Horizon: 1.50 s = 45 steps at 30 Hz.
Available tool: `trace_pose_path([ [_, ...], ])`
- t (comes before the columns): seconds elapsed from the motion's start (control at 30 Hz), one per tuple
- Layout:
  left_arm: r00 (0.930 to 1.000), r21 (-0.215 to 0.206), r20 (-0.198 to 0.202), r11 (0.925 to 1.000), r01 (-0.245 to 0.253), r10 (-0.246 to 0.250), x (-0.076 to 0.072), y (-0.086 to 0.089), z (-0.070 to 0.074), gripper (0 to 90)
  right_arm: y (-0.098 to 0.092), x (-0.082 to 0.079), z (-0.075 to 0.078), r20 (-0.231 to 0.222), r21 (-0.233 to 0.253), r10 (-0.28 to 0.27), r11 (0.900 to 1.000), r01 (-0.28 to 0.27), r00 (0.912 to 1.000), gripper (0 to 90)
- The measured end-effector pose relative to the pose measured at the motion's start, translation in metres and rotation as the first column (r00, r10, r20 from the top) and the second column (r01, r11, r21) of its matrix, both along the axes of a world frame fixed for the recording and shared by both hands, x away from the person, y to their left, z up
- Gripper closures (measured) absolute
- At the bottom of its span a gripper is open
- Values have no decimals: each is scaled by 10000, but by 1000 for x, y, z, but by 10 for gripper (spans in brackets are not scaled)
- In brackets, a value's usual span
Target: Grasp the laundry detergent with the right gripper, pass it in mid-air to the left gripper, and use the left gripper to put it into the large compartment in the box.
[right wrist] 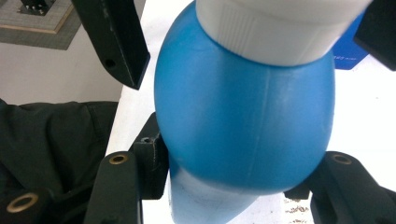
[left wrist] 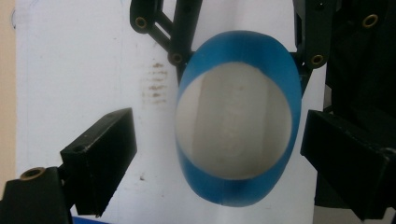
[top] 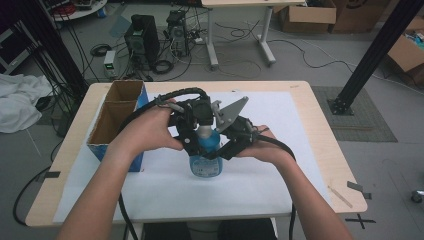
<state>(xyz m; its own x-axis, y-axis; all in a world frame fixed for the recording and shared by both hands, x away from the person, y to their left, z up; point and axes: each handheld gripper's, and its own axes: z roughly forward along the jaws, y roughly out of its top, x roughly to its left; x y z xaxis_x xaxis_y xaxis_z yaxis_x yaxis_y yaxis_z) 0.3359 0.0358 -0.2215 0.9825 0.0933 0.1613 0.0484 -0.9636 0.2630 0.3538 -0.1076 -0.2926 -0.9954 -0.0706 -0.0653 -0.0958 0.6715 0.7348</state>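
Blue bottle (top: 204, 159) stands upright at table centre on the white sheet (top: 165, 185); label print too small to read. Your right gripper (top: 226, 148), at its 3 o'clock, pinches the body. Your left gripper (top: 192, 131) is over the white cap (left wrist: 233, 123), jaws spread, not touching. Cardboard box (top: 120, 107) with blue sides sits farther off at 10 o'clock; its writing is illegible.

A blue bottle (top: 204, 162) with a white cap stands apparently upright on the white sheet (top: 250, 185) mid-table.
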Motion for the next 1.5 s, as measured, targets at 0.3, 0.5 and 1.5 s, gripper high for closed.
trace_pose_path([
  [0.3,9999,-134,-123,9999,18,-19,1,-2,-2,155,-2,-1,2,-141,10,-120,9999,121,9998,461],
  [0.5,9998,-93,-200,9999,48,-50,2,-3,-4,160,-3,-1,2,-196,-30,-219,9998,218,9996,461],
  [1.5,9994,-125,-272,9997,209,-213,2,-1,-6,294,-1,-1,2,-80,25,-162,9999,163,9998,460],
])
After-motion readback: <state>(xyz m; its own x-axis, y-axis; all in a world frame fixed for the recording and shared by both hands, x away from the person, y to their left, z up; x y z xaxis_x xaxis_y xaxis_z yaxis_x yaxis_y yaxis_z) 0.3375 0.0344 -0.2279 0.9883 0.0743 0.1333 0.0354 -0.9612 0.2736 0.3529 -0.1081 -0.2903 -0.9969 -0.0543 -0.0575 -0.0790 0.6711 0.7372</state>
